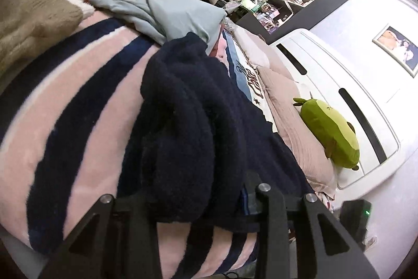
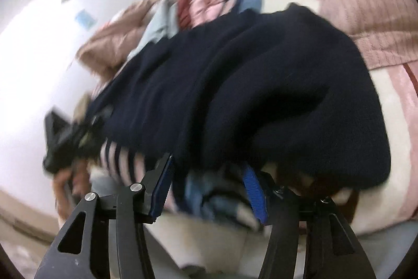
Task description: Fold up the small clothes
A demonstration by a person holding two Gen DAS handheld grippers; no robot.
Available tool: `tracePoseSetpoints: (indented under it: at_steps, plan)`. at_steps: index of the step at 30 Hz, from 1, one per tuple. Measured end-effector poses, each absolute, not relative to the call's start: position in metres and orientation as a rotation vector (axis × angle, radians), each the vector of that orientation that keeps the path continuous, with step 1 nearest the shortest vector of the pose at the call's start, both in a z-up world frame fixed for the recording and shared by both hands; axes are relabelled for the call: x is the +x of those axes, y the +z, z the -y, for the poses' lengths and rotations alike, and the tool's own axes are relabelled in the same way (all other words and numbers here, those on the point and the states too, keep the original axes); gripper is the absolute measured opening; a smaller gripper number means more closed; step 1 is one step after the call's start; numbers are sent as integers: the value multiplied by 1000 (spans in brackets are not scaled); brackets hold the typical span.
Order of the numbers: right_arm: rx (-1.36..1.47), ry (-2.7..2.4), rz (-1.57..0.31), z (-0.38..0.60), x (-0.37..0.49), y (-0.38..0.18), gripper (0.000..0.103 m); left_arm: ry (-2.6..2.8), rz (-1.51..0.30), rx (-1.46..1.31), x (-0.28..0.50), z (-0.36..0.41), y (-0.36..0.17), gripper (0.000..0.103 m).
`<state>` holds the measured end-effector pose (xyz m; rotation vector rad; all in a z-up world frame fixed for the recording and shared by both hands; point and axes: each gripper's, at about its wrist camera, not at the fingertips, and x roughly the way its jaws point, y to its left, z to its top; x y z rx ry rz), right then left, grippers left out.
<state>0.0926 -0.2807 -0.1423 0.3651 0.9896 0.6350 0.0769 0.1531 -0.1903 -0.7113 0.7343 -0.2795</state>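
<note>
**Clearly mid-fold: both grippers at the near edge of the navy fleece**

Left first: the left gripper (image 1: 201, 203) is clenched on the near hem of the dark navy, fuzzy fleece garment (image 1: 188, 109), the cloth bunched thick between its black fingers. That garment lies heaped on the pink-and-navy striped plush blanket (image 1: 78, 101), its far end reaching toward a crumpled pale blue-grey top (image 1: 162, 9) beyond it. Off to the right of the navy garment, near the white headboard, a green plush toy (image 1: 329, 132) rests on a dusty-pink pillow (image 1: 292, 119).

Further right, the right gripper (image 2: 209, 182) sits at another part of the same navy garment's near edge. Its blue-lined fingers (image 2: 254, 190) stand partly apart with cloth hanging down between them; the view is blurred, so I cannot tell whether the pads actually pinch it.

My reading is that the step in hand is lifting the near hem to carry it over the garment's far half. The next move calls for a sure right-side grip, then both hands travelling together and level, so the thick fleece lands edge to edge without sagging or dragging the blanket.
</note>
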Motion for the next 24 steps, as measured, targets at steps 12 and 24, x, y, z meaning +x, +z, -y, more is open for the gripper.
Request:
tracePoseSetpoints:
  at_steps: [12,24]
  plan:
    - [190,739,-835,191,112,-101,8,-274,-697,-675,76,-148,-180,32]
    - [199,722,-932,182,132,-132,8,-321,-638,-535,86,-112,-140,32]
